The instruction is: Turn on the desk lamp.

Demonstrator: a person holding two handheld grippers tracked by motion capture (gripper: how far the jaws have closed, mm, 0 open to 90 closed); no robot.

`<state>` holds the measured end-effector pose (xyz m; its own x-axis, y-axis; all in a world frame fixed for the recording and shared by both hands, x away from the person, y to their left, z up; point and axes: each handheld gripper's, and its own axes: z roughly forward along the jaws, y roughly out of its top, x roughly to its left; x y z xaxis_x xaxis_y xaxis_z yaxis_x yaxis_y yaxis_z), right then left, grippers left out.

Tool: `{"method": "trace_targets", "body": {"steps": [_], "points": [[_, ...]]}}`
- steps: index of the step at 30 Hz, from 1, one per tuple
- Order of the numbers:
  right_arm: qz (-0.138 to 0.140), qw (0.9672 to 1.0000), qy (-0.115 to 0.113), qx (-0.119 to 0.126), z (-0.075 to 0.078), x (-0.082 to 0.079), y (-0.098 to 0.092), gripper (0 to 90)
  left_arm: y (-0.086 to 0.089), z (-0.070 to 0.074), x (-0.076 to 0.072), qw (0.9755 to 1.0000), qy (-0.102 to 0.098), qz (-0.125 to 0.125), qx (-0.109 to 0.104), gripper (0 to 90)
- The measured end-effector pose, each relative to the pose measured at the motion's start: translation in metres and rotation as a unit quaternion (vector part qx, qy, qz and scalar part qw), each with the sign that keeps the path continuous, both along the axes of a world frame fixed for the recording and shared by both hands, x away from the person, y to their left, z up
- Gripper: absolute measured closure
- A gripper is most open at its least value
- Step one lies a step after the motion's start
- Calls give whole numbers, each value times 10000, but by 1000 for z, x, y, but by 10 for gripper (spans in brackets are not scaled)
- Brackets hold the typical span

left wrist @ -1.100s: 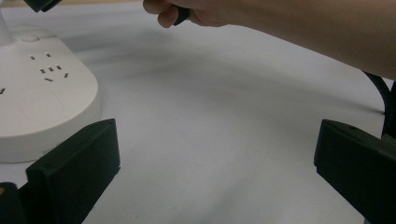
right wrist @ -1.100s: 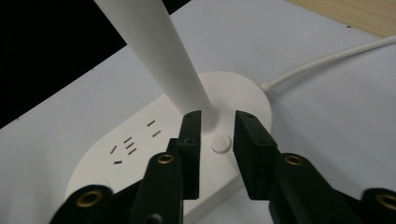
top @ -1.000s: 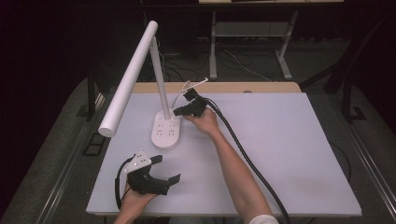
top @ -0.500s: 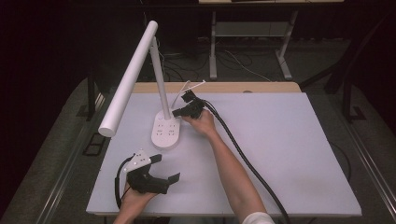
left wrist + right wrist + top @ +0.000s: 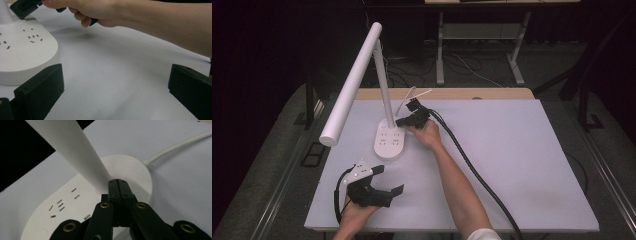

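- Almost nothing has shifted since the moment before: the right gripper (image 5: pixel 404 121) is still at the foot of the lamp's post, perhaps a touch closer in, and the left gripper (image 5: pixel 388 181) has stayed where it was near the front edge.
- The white desk lamp (image 5: pixel 384 105) stands toward the rear left of the table (image 5: pixel 522 165), its long tube head slanting out past the left edge and its flat oval base (image 5: pixel 390 143) showing rows of socket slots.
- In the right gripper view the two black jaws are pressed together with no gap, tips right against the base where the post (image 5: pixel 75 152) rises; nothing is between them.
- The left gripper's jaws stand wide apart, empty, pointing across the bare tabletop toward the base (image 5: pixel 22 52), with one jaw just beside its front rim.
- A white cord (image 5: pixel 175 146) leaves the back of the base and runs toward the wooden strip (image 5: pixel 452 93) along the table's far edge.
- The tabletop is a plain pale sheet, matte, faintly smudged near the right front.
- A thick black cable (image 5: pixel 472 165) trails from the right gripper along the person's forearm (image 5: pixel 457 180) to the front edge.
- Around the table the room is dark: grey carpet (image 5: pixel 557 65), metal legs (image 5: pixel 517 65) of another table behind, loose wires on the floor.
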<state>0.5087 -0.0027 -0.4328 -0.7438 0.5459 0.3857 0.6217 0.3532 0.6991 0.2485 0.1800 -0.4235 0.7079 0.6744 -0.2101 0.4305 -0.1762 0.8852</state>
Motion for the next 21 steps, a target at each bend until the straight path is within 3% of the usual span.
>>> {"method": "trace_targets", "body": {"steps": [5, 7, 10, 21], "points": [[-69, 10000, -39, -28, -1, -2, 1, 900, 3, 0, 0, 10000, -19, 53, -61, 0], [-17, 9996, -221, -151, 2, -5, 2, 898, 3, 0, 0, 10000, -11, 43, -58, 0], [-14, 9997, -221, -106, 2, -5, 1, 898, 3, 0, 1, 10000, 16, 17, -65, 0], [-6, 9993, -366, -119, 9, -15, -19, 898, 1, 0, 0, 10000, 3, -10, -62, 0]]}}
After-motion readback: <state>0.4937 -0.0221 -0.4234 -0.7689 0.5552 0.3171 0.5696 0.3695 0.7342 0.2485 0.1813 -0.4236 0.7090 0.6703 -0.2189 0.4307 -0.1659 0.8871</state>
